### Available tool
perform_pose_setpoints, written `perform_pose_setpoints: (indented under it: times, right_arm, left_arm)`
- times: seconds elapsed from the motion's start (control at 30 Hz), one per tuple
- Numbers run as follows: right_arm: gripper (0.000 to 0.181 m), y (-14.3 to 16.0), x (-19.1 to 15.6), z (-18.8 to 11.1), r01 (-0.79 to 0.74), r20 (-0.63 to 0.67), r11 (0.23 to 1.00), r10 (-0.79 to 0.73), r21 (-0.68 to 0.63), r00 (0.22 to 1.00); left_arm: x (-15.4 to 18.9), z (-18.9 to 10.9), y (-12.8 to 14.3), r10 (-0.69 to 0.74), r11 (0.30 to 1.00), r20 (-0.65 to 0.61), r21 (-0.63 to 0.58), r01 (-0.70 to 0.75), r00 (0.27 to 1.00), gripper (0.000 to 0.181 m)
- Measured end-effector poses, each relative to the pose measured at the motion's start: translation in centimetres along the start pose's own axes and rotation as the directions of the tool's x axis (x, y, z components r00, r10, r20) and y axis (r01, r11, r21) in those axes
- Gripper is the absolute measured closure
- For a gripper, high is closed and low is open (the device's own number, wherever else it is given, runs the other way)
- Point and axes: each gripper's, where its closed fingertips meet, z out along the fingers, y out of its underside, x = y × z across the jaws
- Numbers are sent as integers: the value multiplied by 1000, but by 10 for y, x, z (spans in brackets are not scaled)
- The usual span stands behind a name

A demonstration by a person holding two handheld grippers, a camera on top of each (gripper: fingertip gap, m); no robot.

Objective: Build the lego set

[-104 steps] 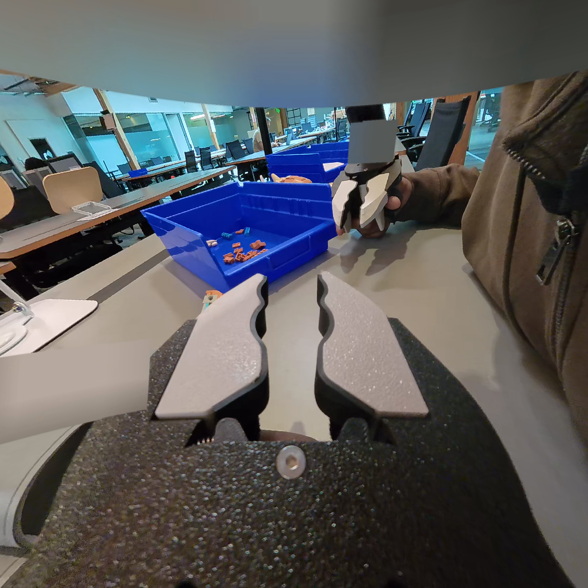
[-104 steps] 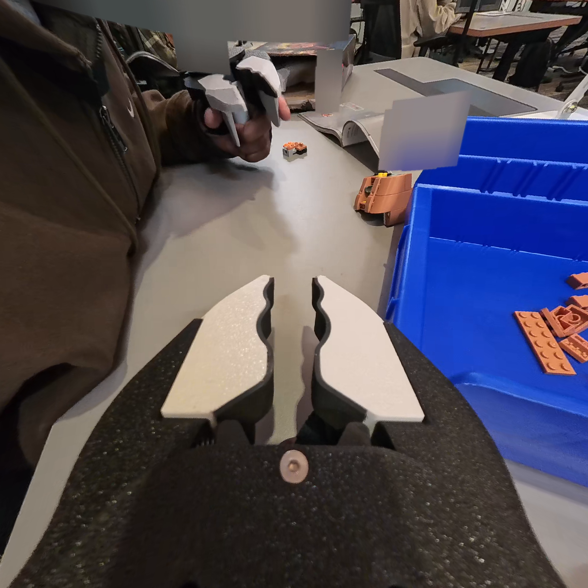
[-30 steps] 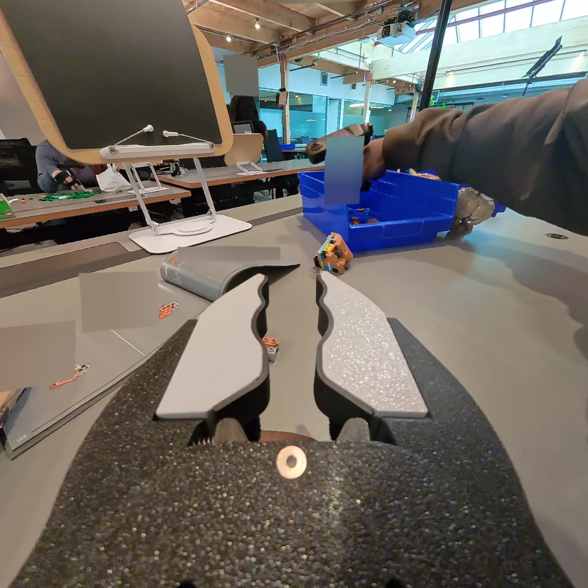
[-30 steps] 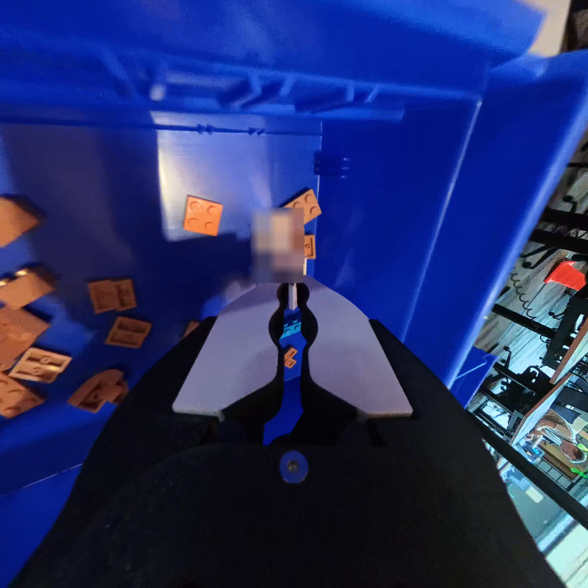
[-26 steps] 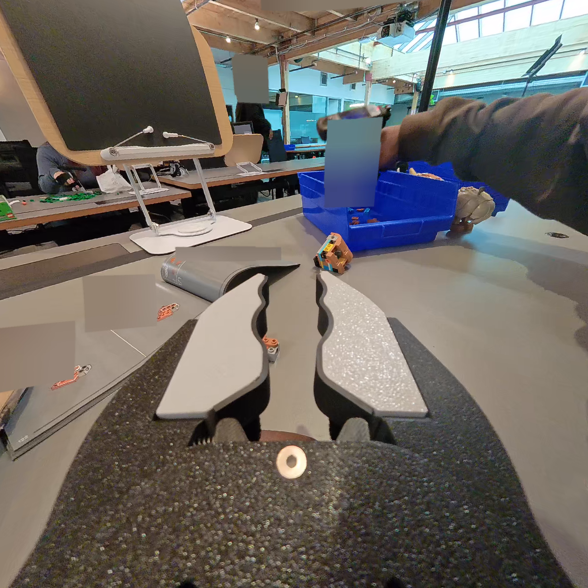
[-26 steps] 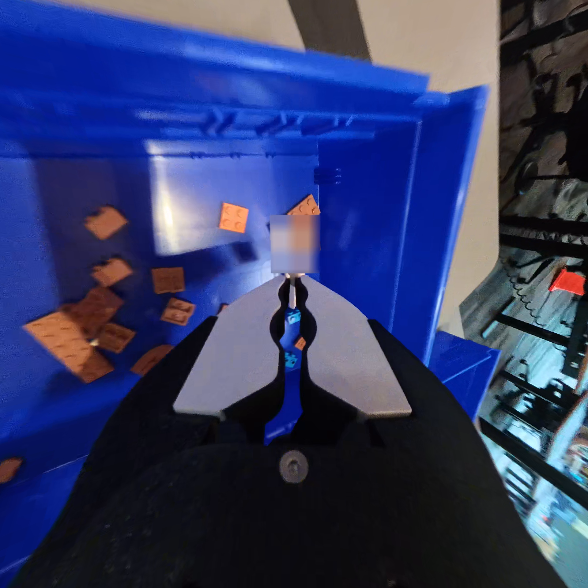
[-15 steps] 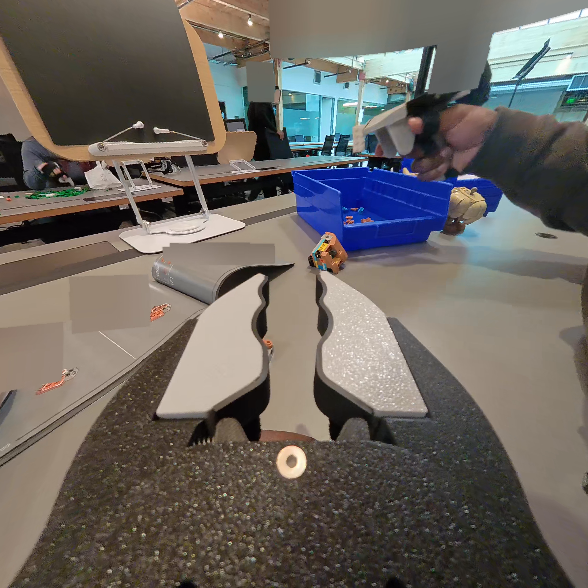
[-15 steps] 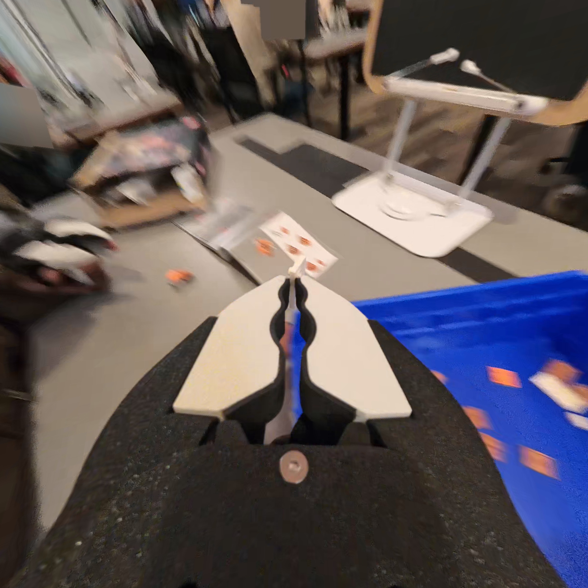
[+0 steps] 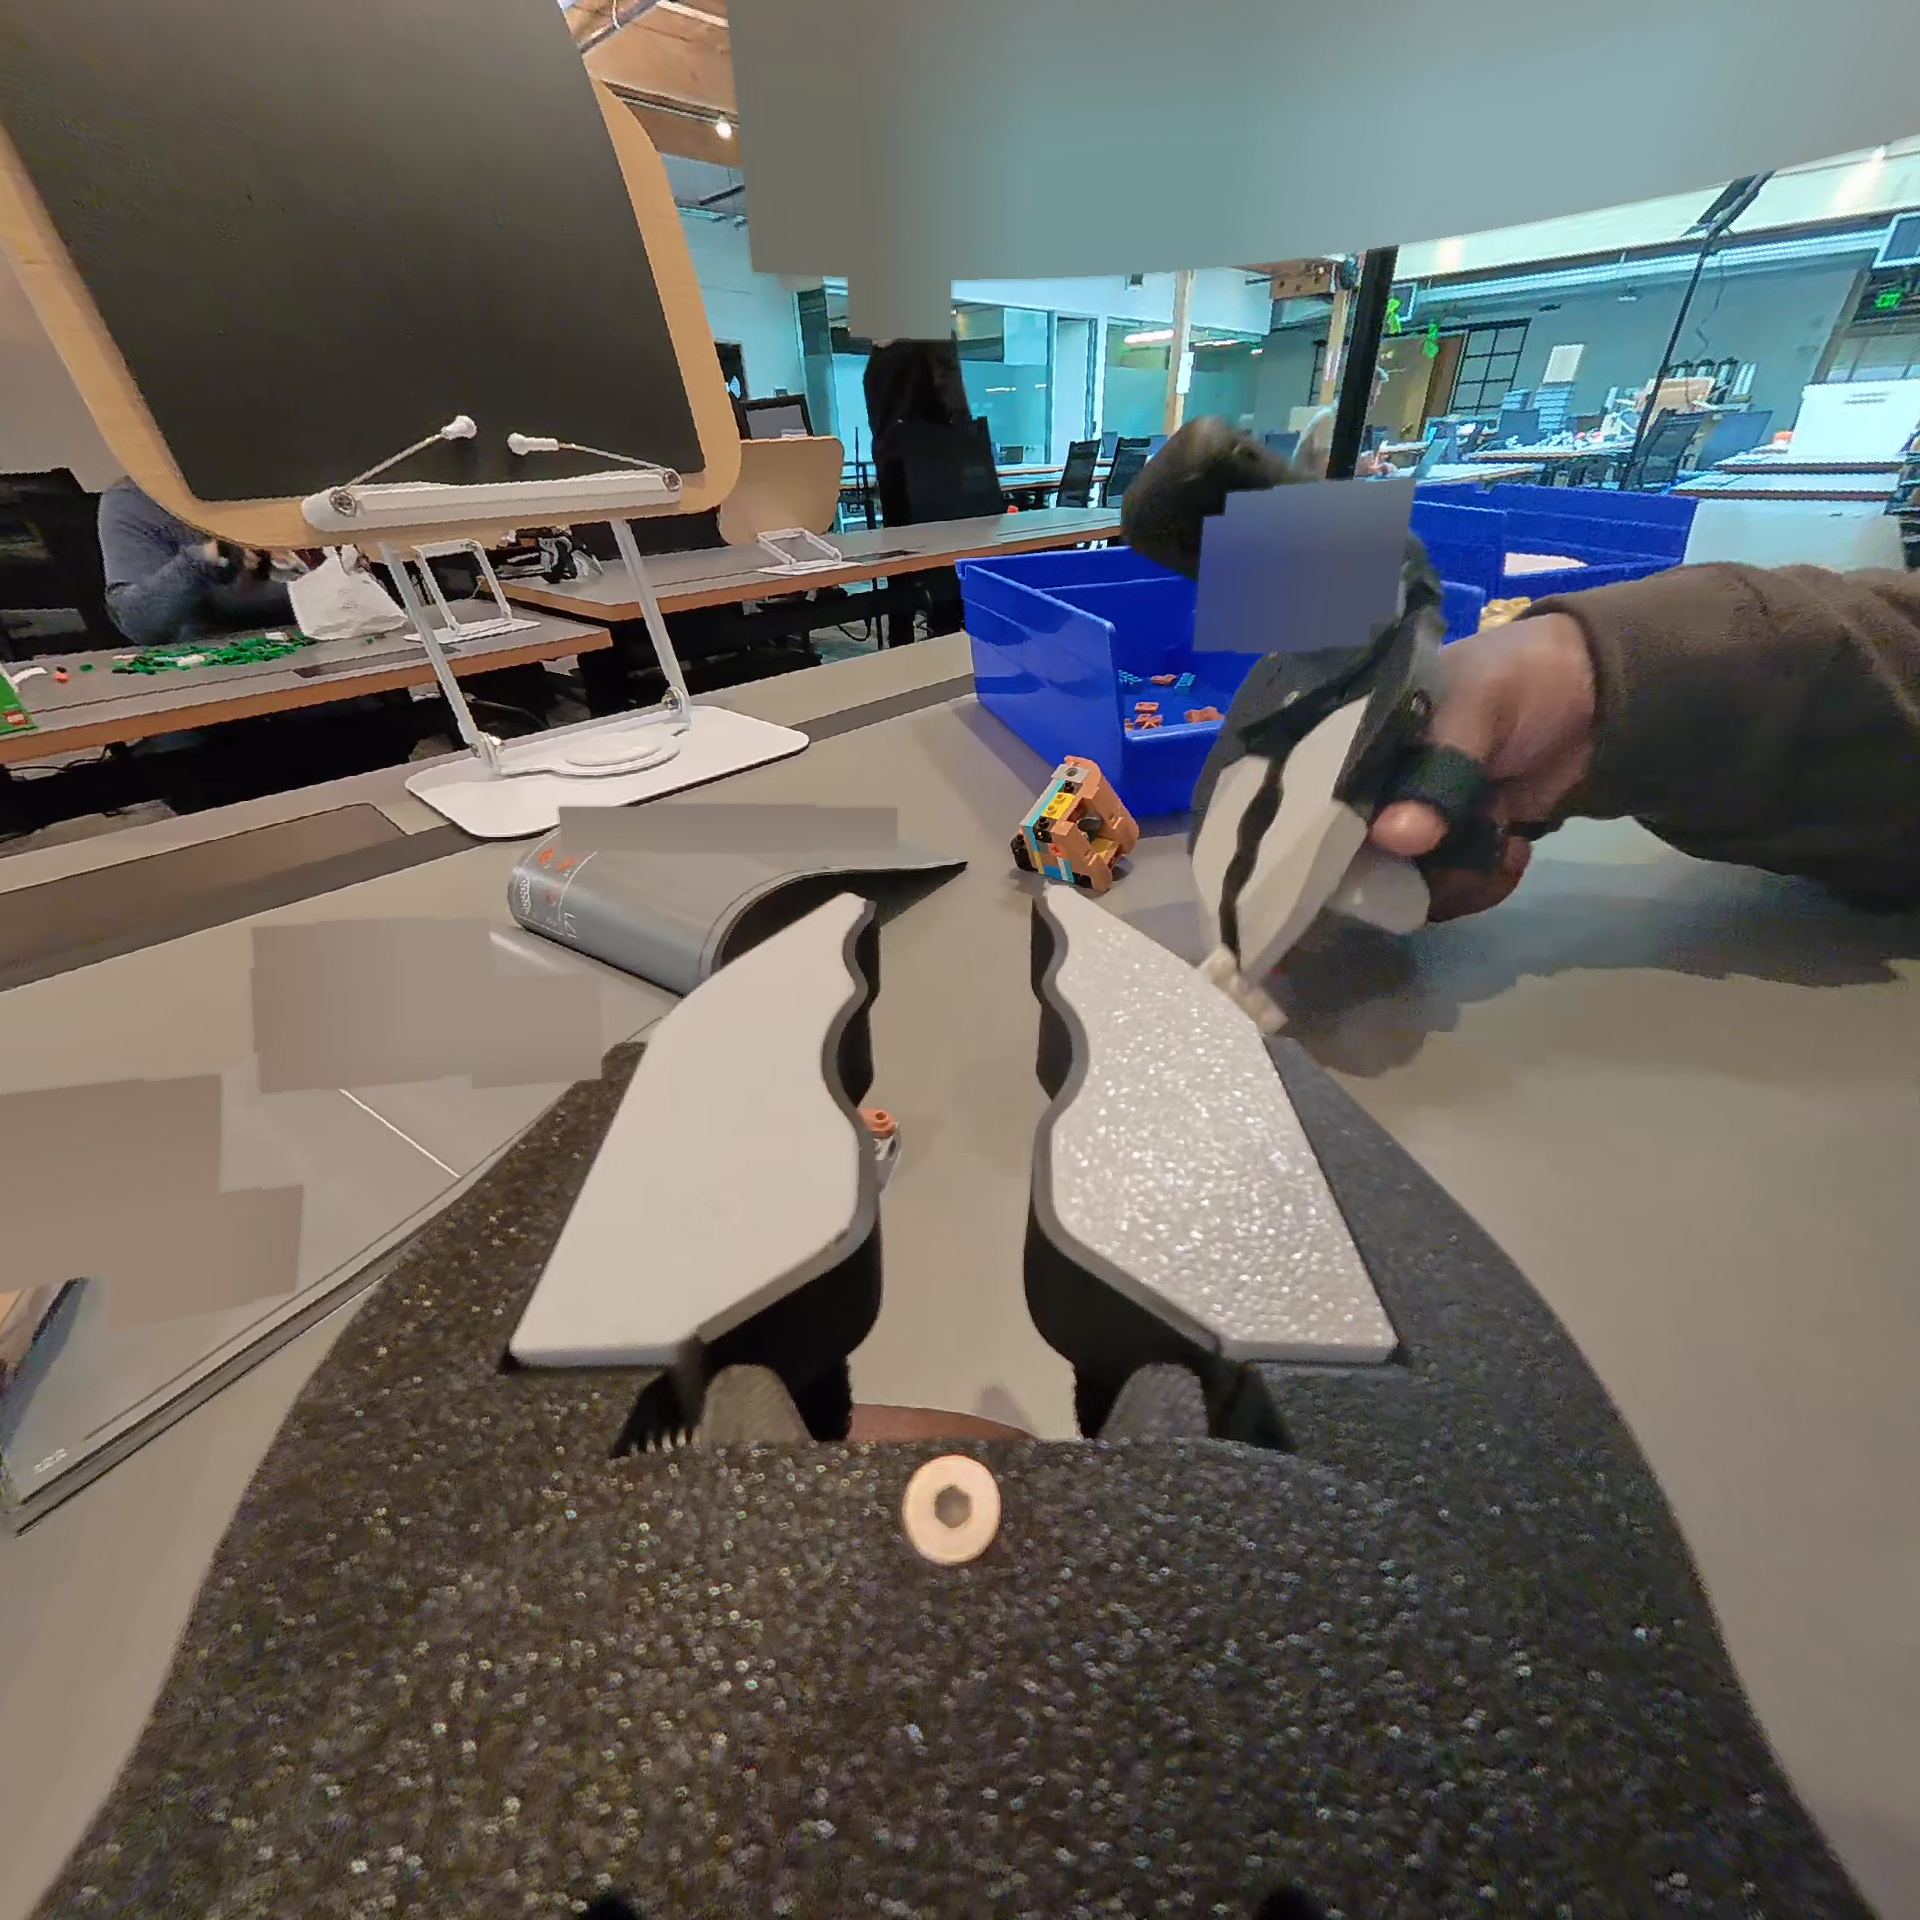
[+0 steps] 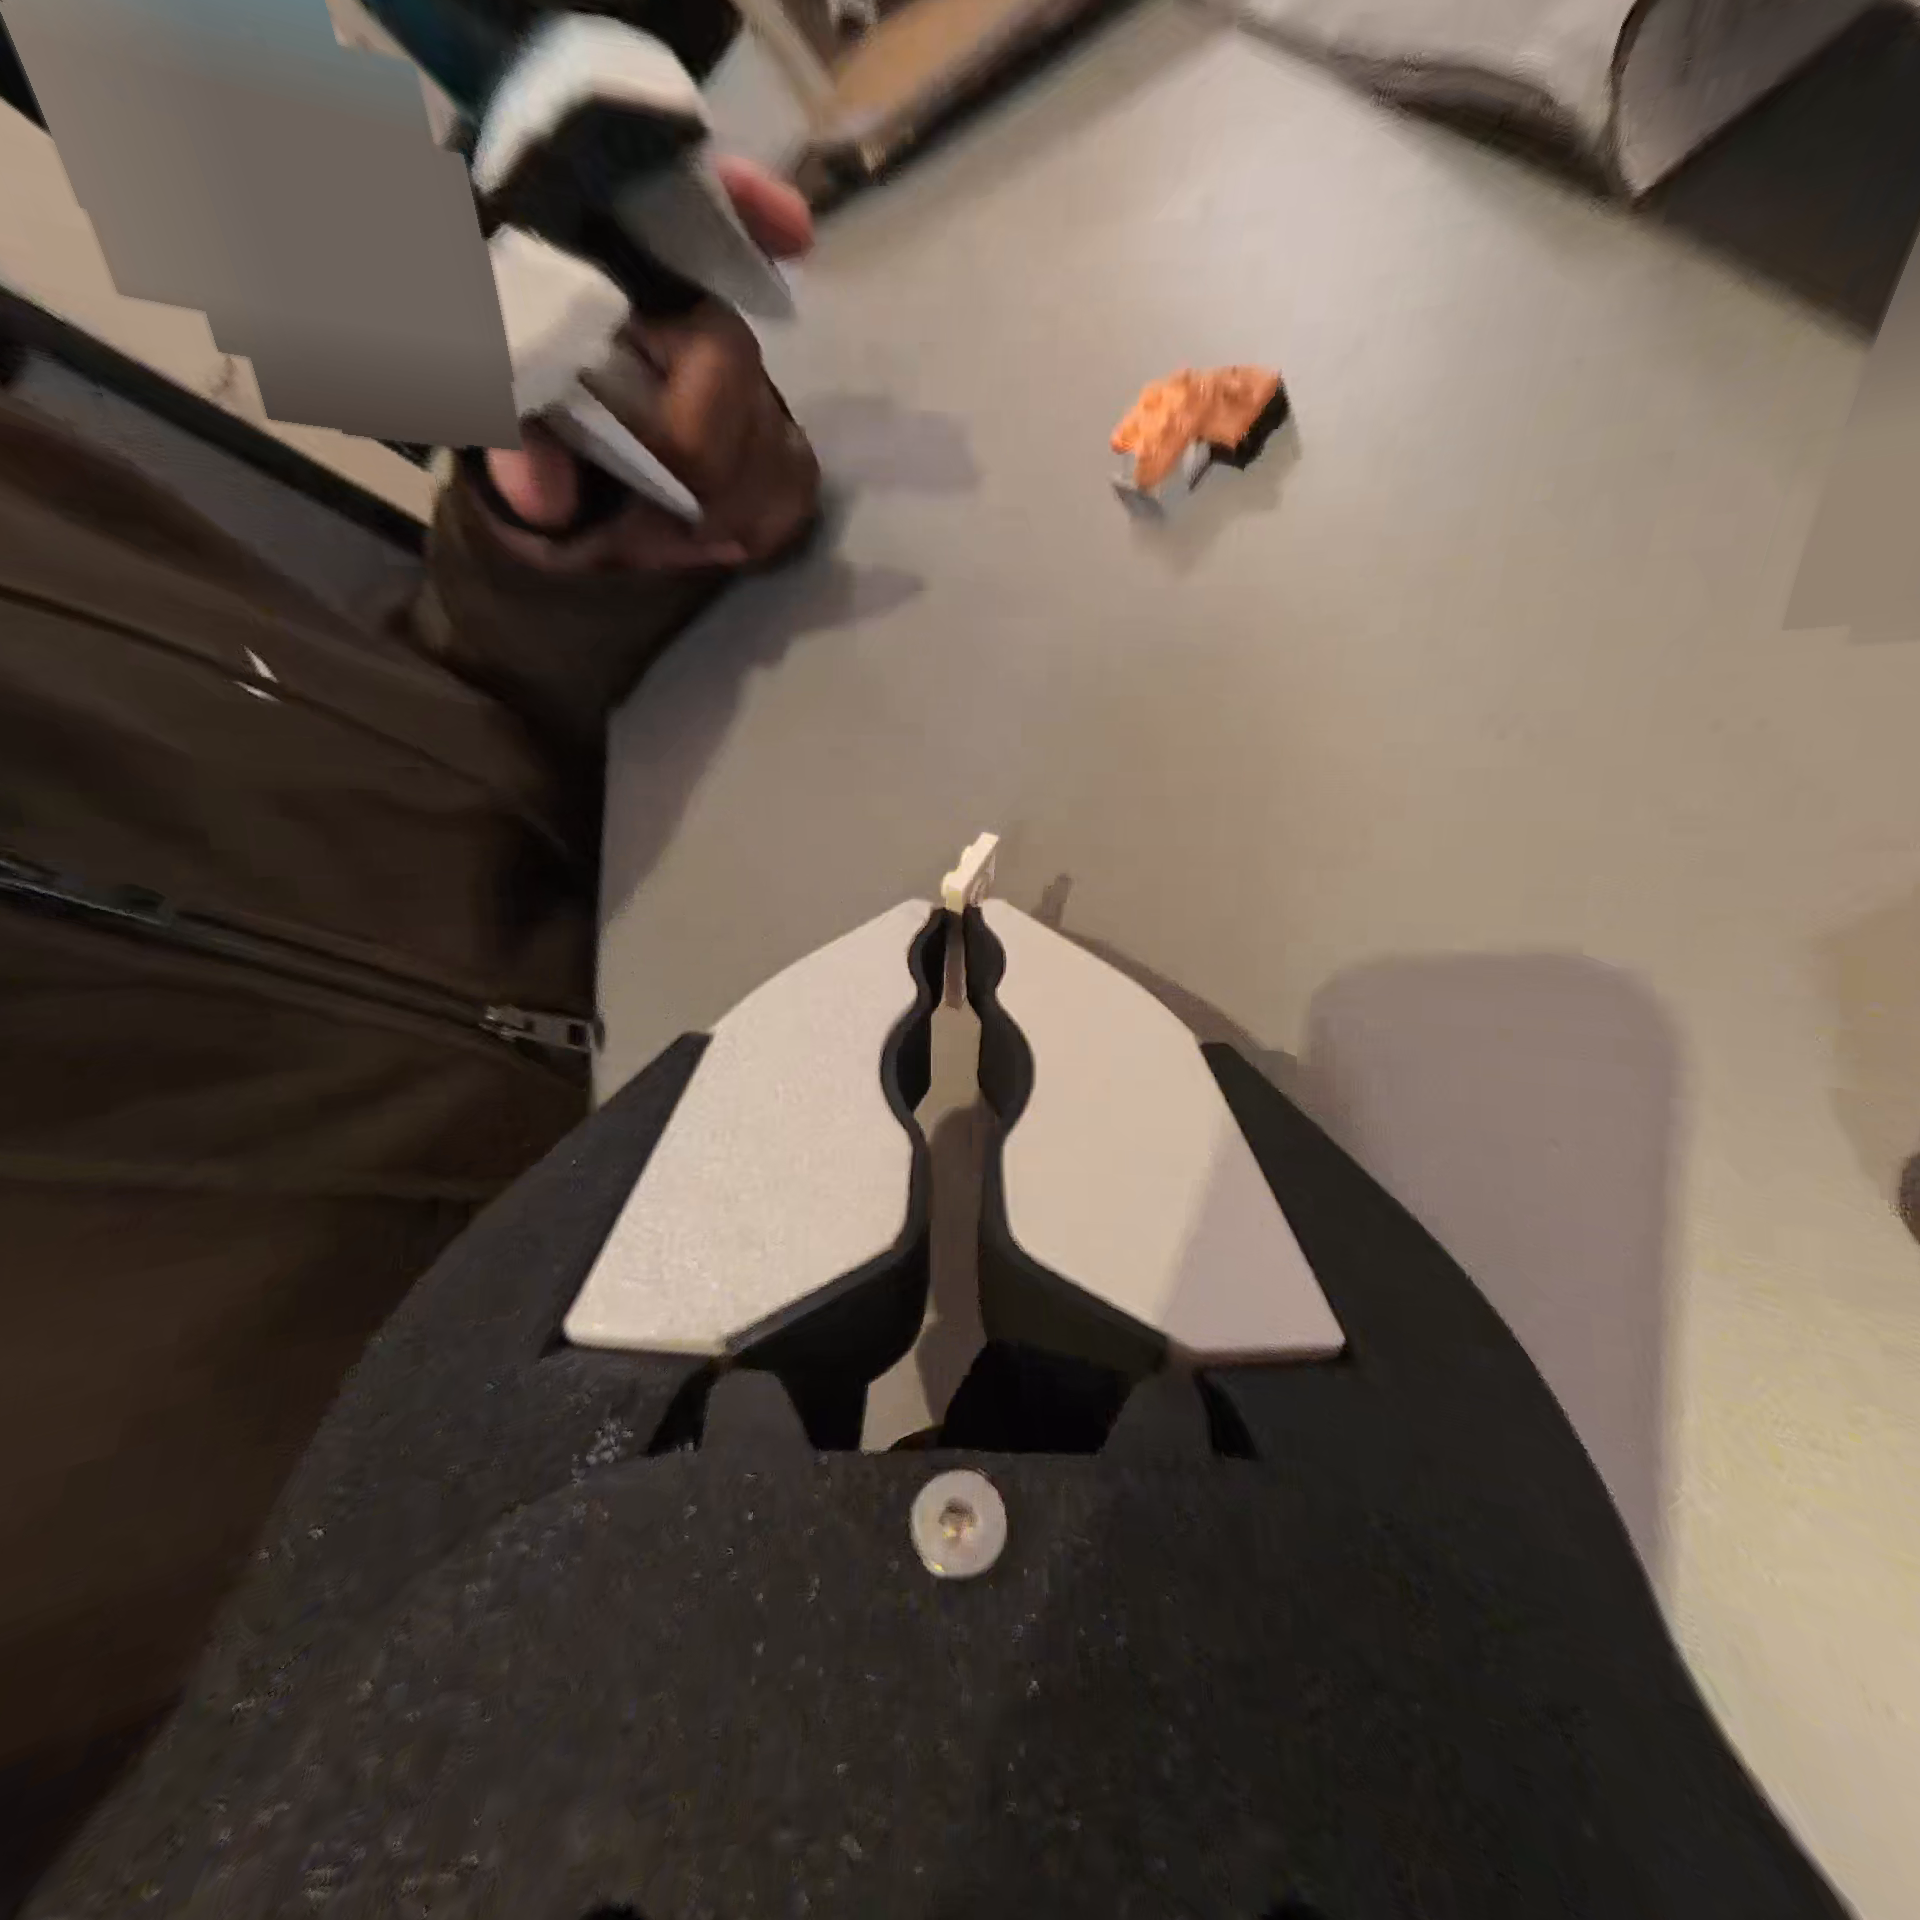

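Observation:
My left gripper (image 9: 951, 914) is open and empty, low over the grey table. A small orange and grey lego assembly (image 9: 881, 1135) lies on the table between its fingers, partly hidden by the left finger (image 9: 748, 1122). My right gripper (image 10: 951, 914) is shut on a small white lego piece (image 10: 971, 868) that sticks out past its tips. In the left wrist view it (image 9: 1236, 935) points down at the table just right of my left gripper, with the white piece (image 9: 1242, 987) near the surface. The small assembly (image 10: 1195, 421) lies ahead in the blurred right wrist view, right of the left gripper (image 10: 732, 410).
A blue bin (image 9: 1081, 665) with loose orange pieces stands at the back. A brown lego model (image 9: 1075, 826) lies in front of it. An open booklet (image 9: 665, 904) and a white tablet stand (image 9: 613, 748) are at left. The person's brown jacket (image 10: 260, 883) fills the left. About 12 centimeters separates my left fingertips from my right.
My right gripper came out of the blue bin shut on the white piece and swung down over the table next to my left gripper. The left gripper stayed open and shifted slightly.

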Motion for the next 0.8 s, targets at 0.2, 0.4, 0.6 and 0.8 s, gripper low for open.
perform_pose_setpoints:
  times: [0.2, 0.4, 0.6, 0.8]
  right_arm:
    - [176, 3, 20, 5, 50, -56, 993, -56, -108, 997]
    - [177, 3, 31, 3, 125, -147, 980, -148, -157, 978]
    - [177, 0, 36, -5, 180, -215, 969, -214, -167, 953]
    - [175, -14, 30, -26, 261, -275, 957, -287, -125, 918]
  left_arm:
    - [-1, -2, -3, -1, 1000, 6, 18, 1, 1000, 153]
    - [1, -1, -3, 0, 1000, -7, 15, 0, 1000, 153]
    - [1, -1, -2, -2, 1000, -7, 13, 2, 1000, 153]
    - [1, 0, 1, -5, 1000, -9, 0, 5, 1000, 153]
